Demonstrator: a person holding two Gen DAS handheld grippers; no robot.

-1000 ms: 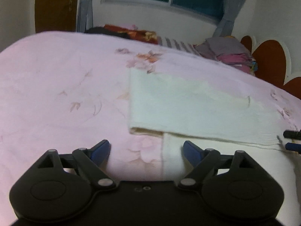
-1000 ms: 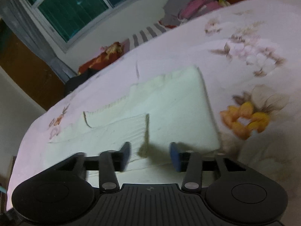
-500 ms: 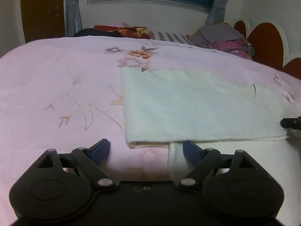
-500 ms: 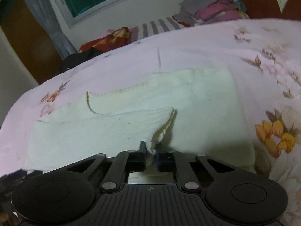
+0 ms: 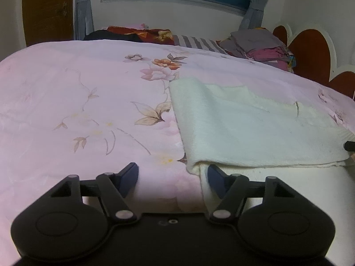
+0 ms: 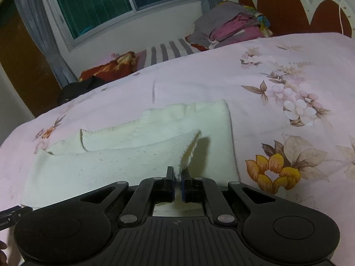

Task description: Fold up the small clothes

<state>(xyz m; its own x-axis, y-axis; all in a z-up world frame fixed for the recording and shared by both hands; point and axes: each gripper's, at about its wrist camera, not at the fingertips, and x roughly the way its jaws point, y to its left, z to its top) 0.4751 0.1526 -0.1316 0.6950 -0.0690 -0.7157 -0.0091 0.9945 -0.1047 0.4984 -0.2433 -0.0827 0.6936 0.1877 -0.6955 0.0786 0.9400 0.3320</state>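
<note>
Cream knitted garment (image 6: 137, 161) is spread on pink floral bedsheet (image 5: 77, 110). Its corner is pinched, lifted, by right gripper (image 6: 177, 185). Left gripper (image 5: 173, 175) is closing, garment's folded edge between jaws, unpressed.

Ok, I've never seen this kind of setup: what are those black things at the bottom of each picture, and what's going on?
Each is a hand-held two-finger gripper carrying its own fisheye camera, so each picture looks forward along one gripper. On the pink floral bedspread lies a cream knitted garment. The right gripper is shut on a lifted corner of the garment. The left gripper is closing at the garment's folded edge; its pads are not pressing on it yet. Other clothes are piled beyond.
</note>
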